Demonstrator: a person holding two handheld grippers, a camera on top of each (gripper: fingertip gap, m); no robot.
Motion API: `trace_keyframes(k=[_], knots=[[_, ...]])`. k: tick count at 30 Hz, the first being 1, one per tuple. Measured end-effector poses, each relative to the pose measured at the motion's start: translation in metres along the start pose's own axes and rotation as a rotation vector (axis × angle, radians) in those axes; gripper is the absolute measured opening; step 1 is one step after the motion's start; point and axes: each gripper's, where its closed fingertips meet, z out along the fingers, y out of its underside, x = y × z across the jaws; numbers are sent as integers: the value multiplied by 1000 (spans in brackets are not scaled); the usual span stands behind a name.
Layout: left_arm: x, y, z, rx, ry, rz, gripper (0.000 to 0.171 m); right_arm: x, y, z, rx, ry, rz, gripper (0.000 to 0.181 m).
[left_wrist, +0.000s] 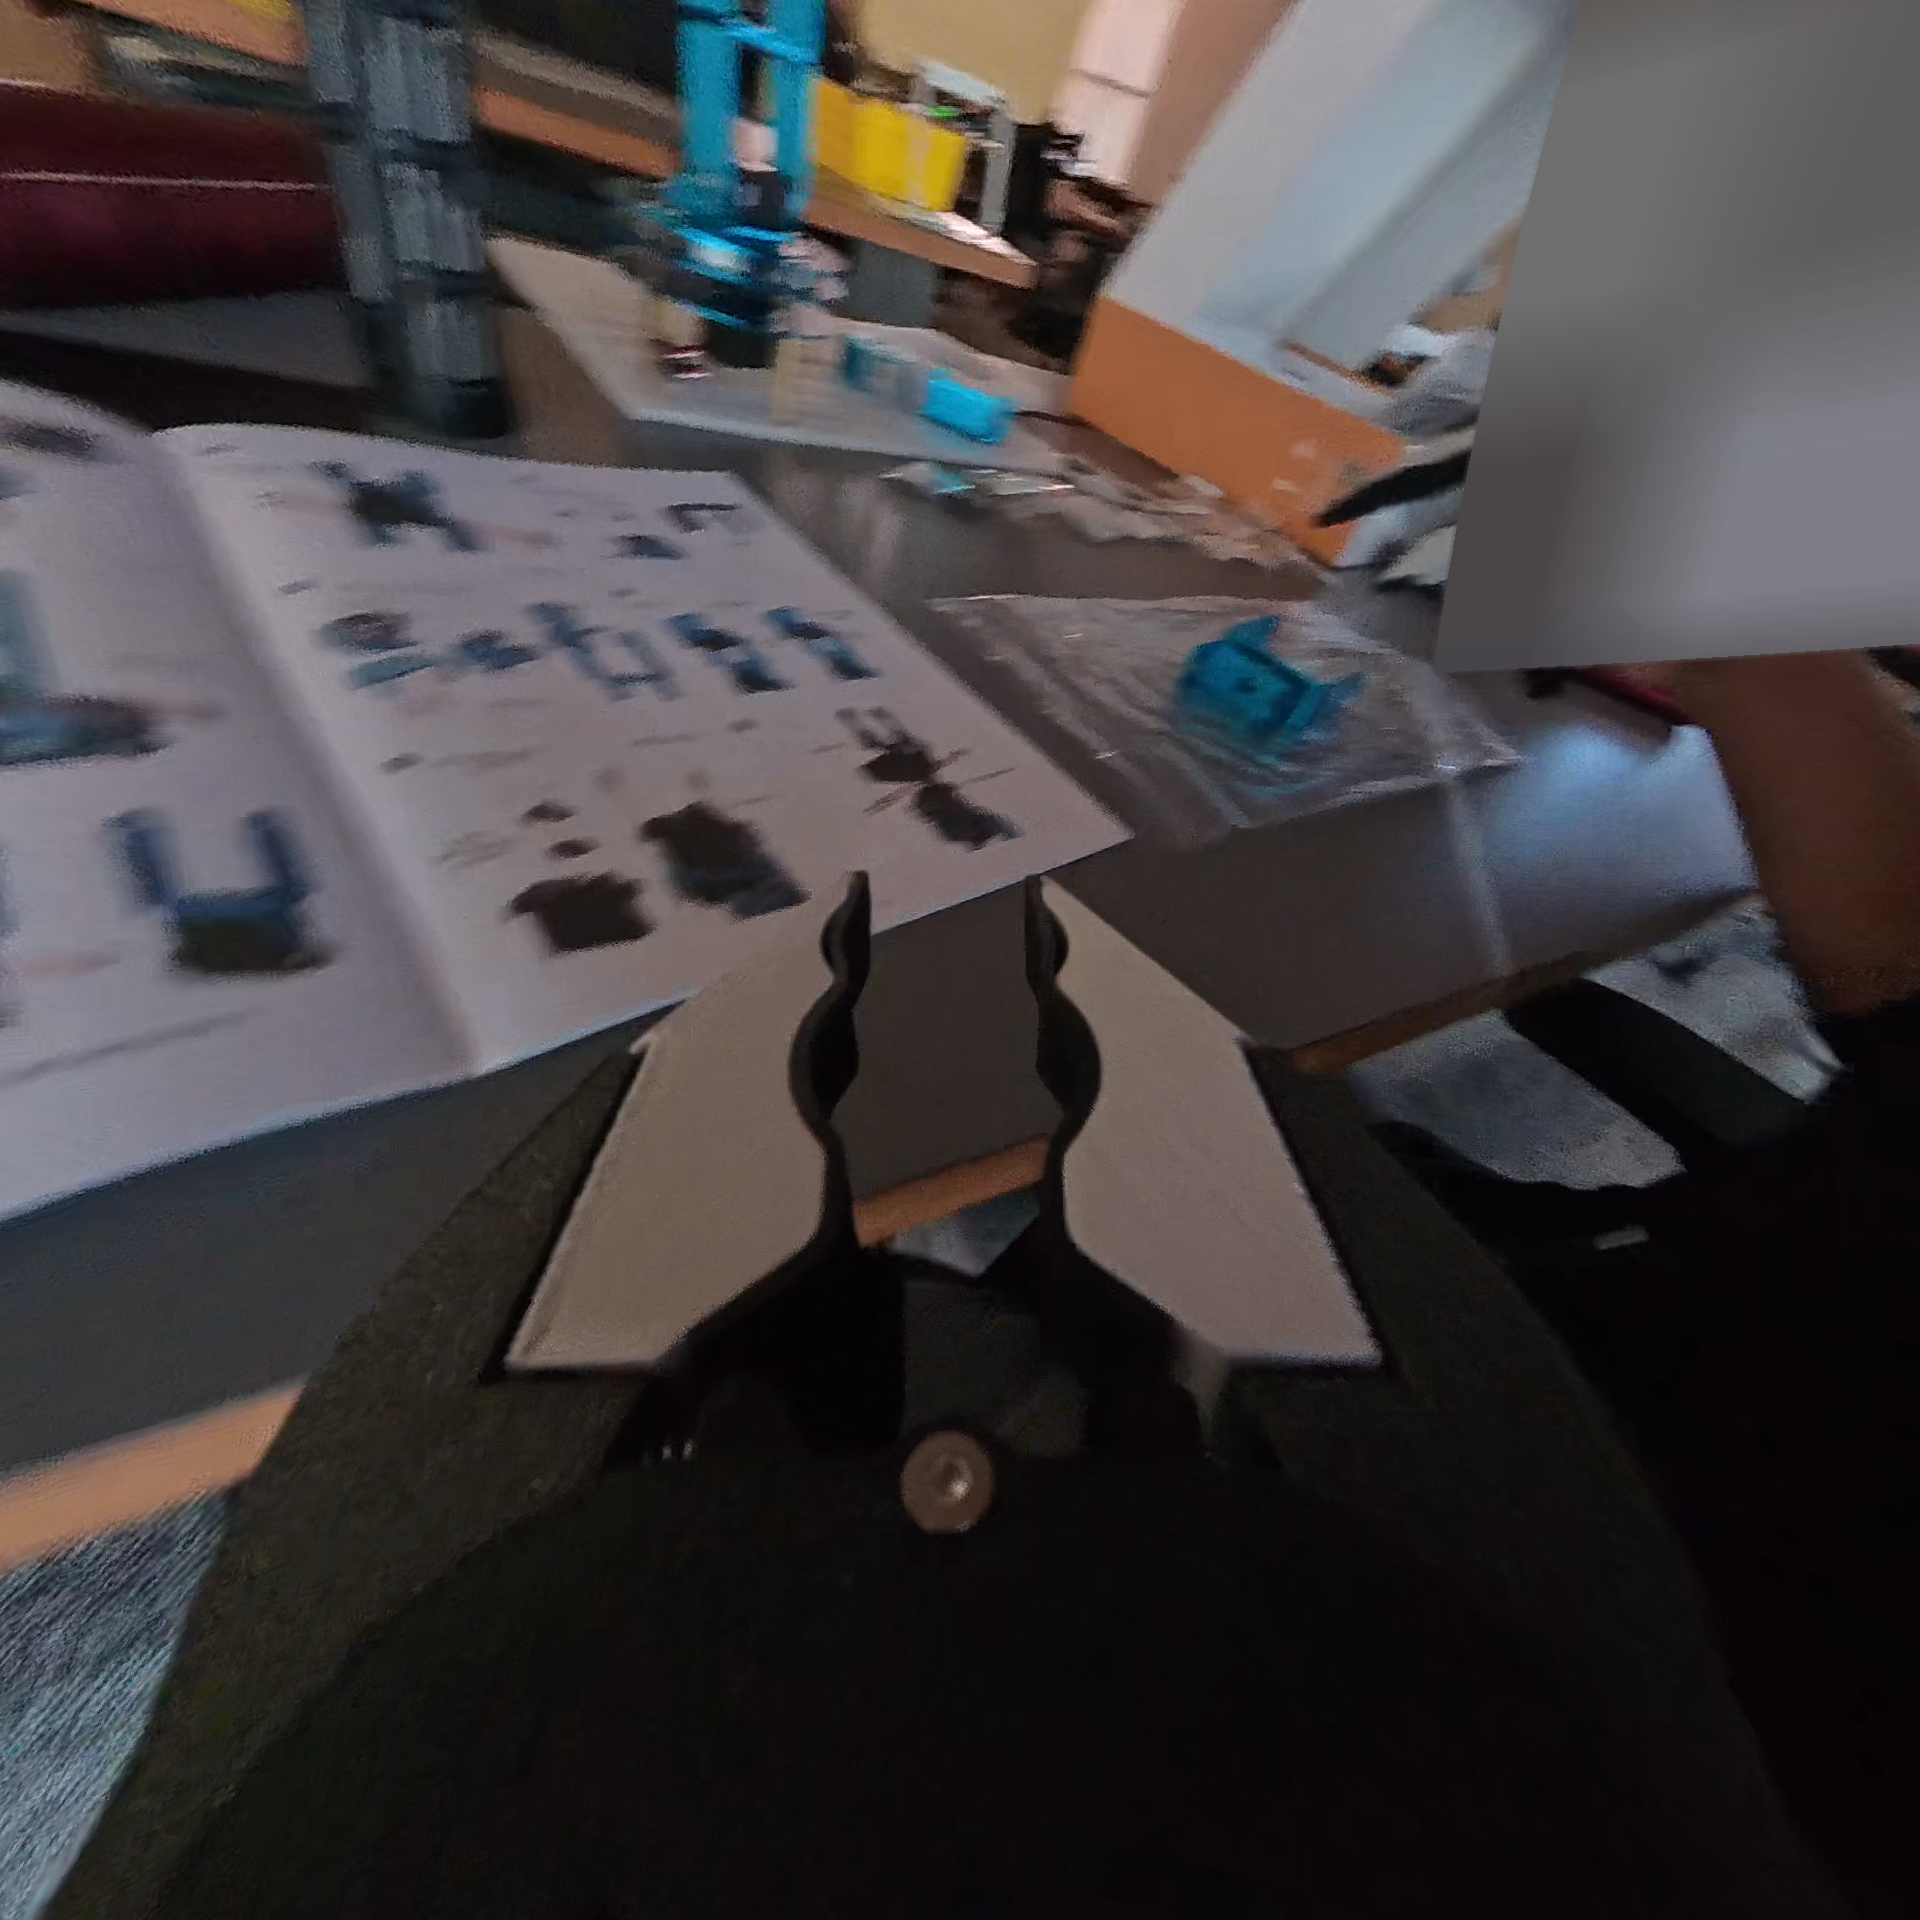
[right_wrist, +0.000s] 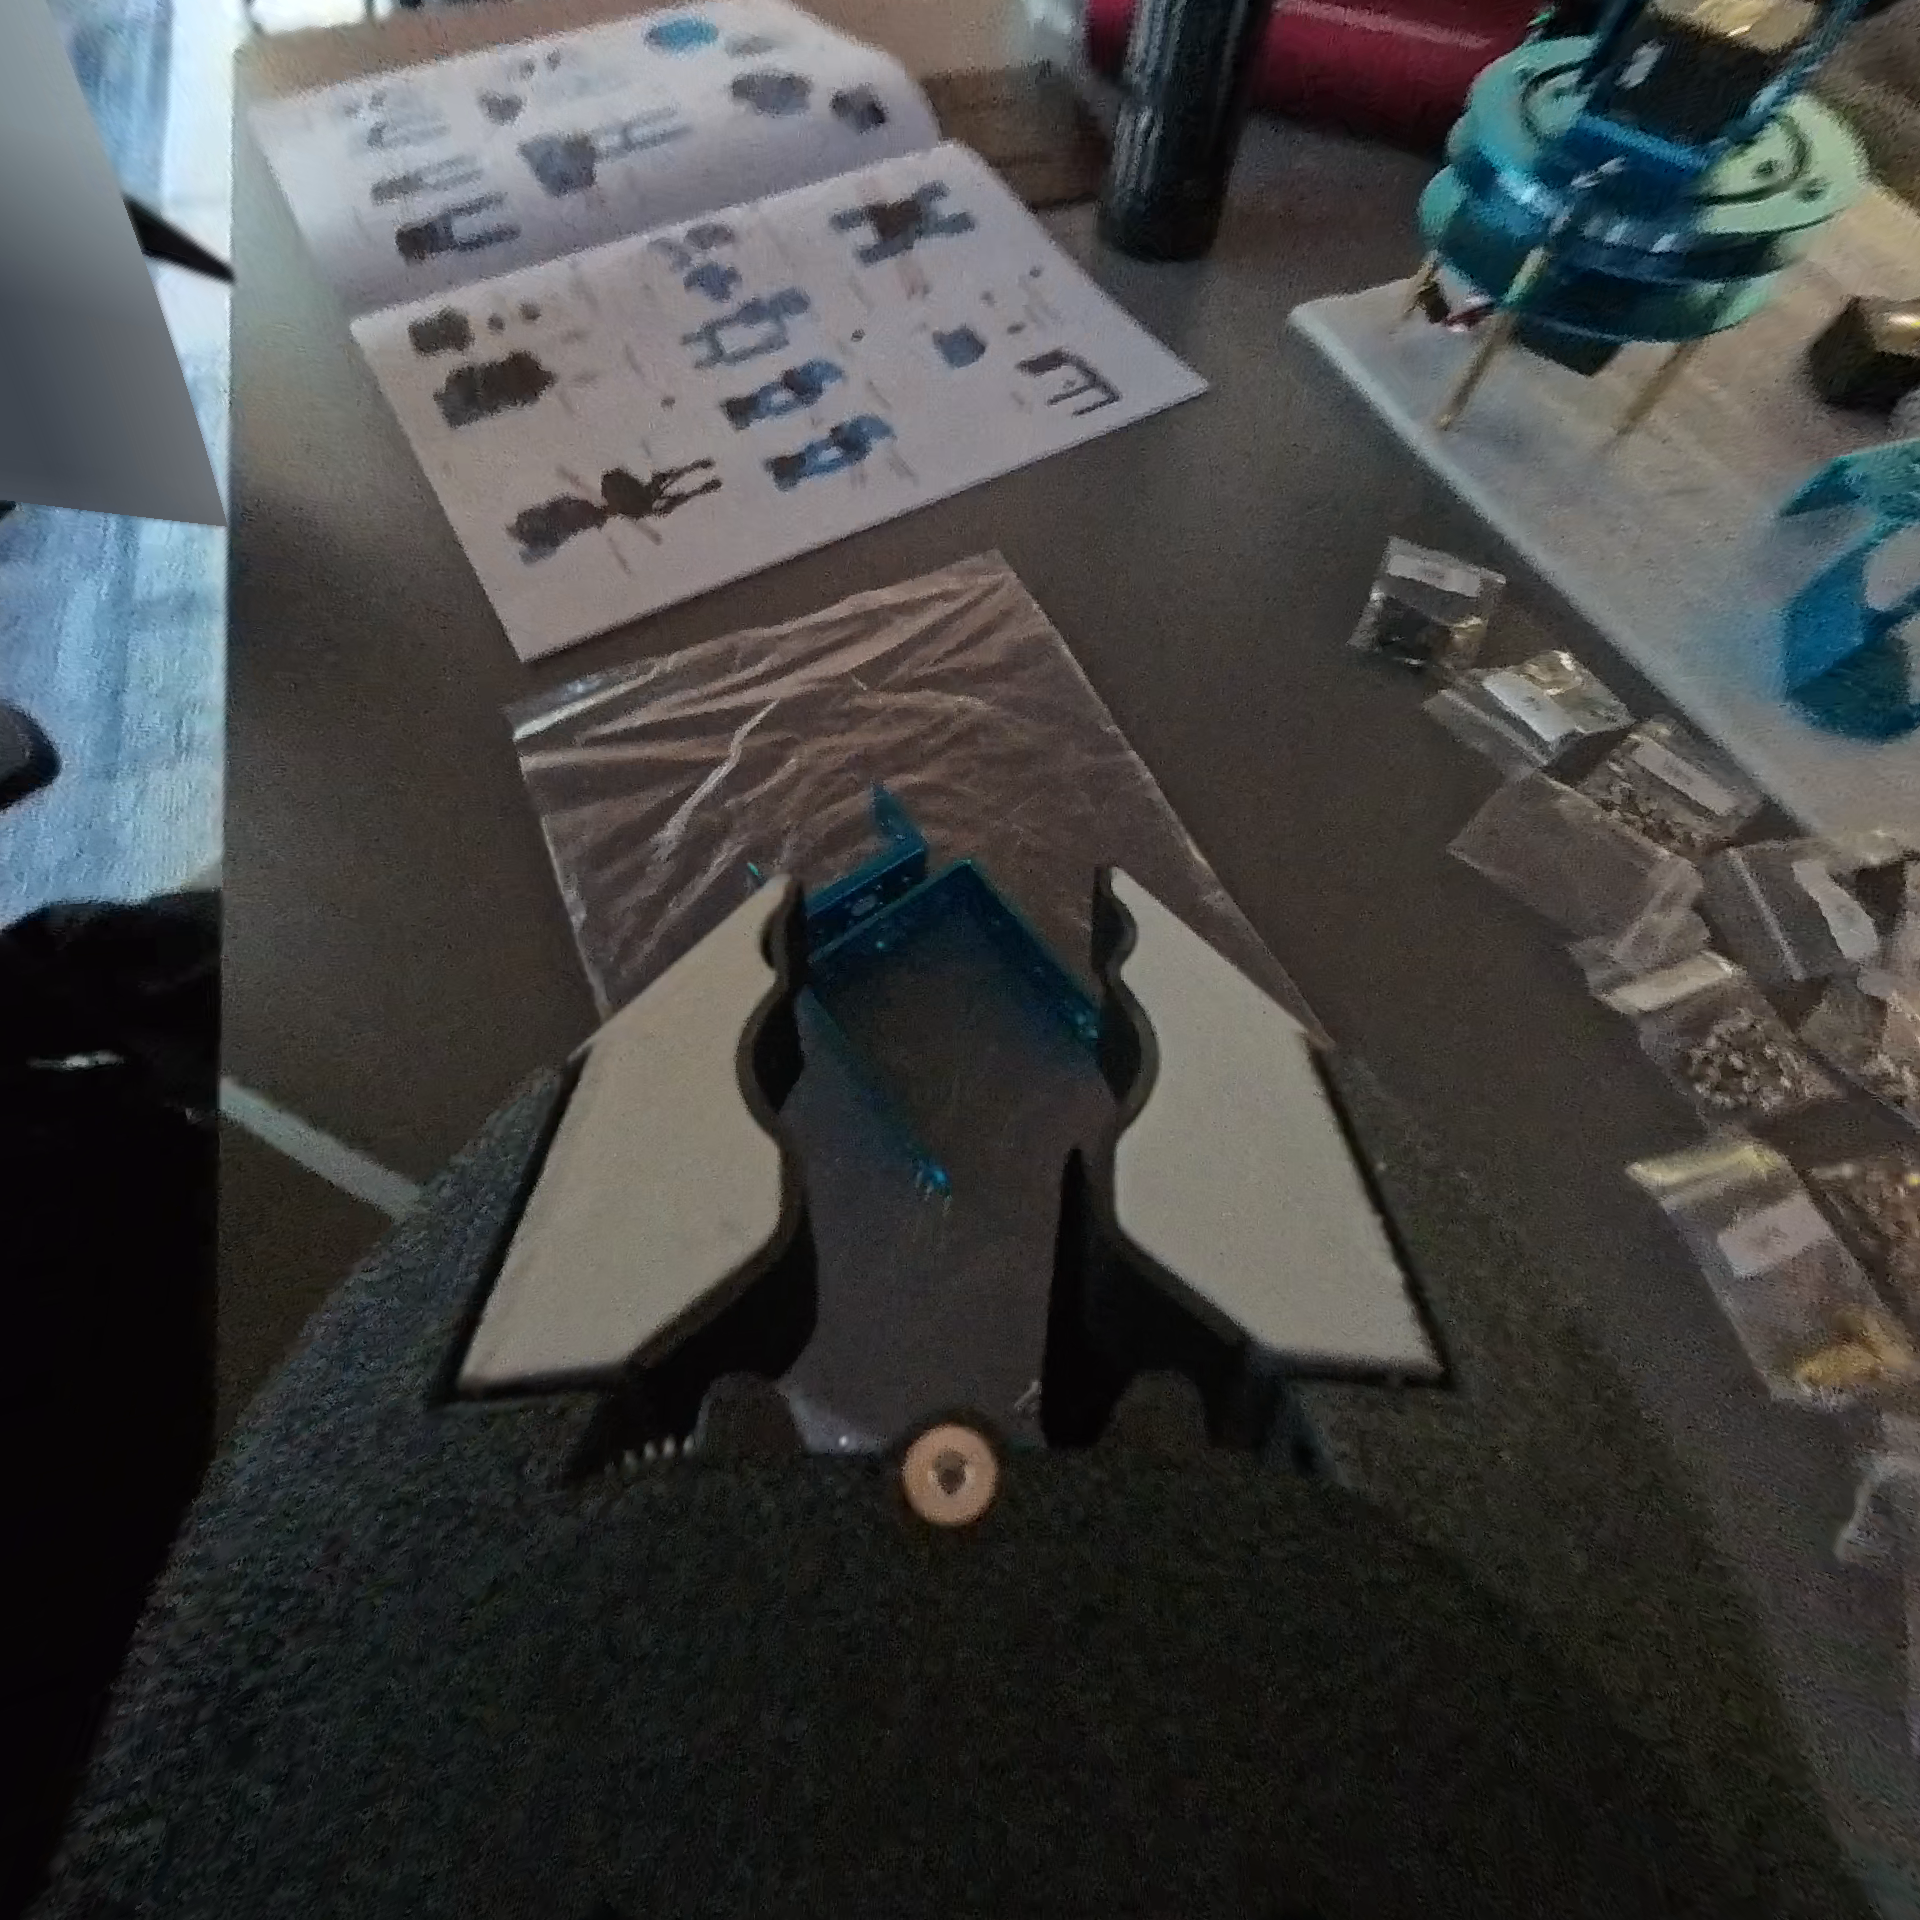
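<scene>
- The right tongs (right_wrist: 945, 914) stand open over the near edge of the table (right_wrist: 1299, 582). A blue metal bracket (right_wrist: 935, 935) lies between the two fingers, but I cannot tell if the fingers touch it.
- The bracket rests on a clear plastic bag (right_wrist: 831, 707), which lies flat near the table's near edge, just beside the open instruction booklet (right_wrist: 727, 343).
- The left tongs (left_wrist: 945, 904) hold nothing. Their fingers stand a little apart, beyond the table's edge, and point toward a corner of the booklet (left_wrist: 582, 707).
- In the left wrist view the bracket (left_wrist: 1252, 696) sits well apart from the left tongs, on the bag (left_wrist: 1195, 707).
- Small bags of hardware (right_wrist: 1621, 831) lie toward the right edge, and a blue assembled machine (right_wrist: 1621, 208) stands on a pale board at the far right corner.
- In my judgement, a good grip needs both fingers to meet the flat side walls of the bracket evenly, because the bag below looks slippery.
</scene>
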Motion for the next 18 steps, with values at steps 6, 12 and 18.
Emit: trace_keyframes(k=[6, 12, 18], knots=[[-16, -6, -16, 36, -81, -58, 29, -11, 27, -23, 60, 126, 83, 53], [29, -21, 32, -87, 89, 62, 29, -5, 62, -55, -54, 82, -73, 47], [90, -37, 84, -197, 271, 223, 34, 35, 64, -69, -132, -86, -265, 62]])
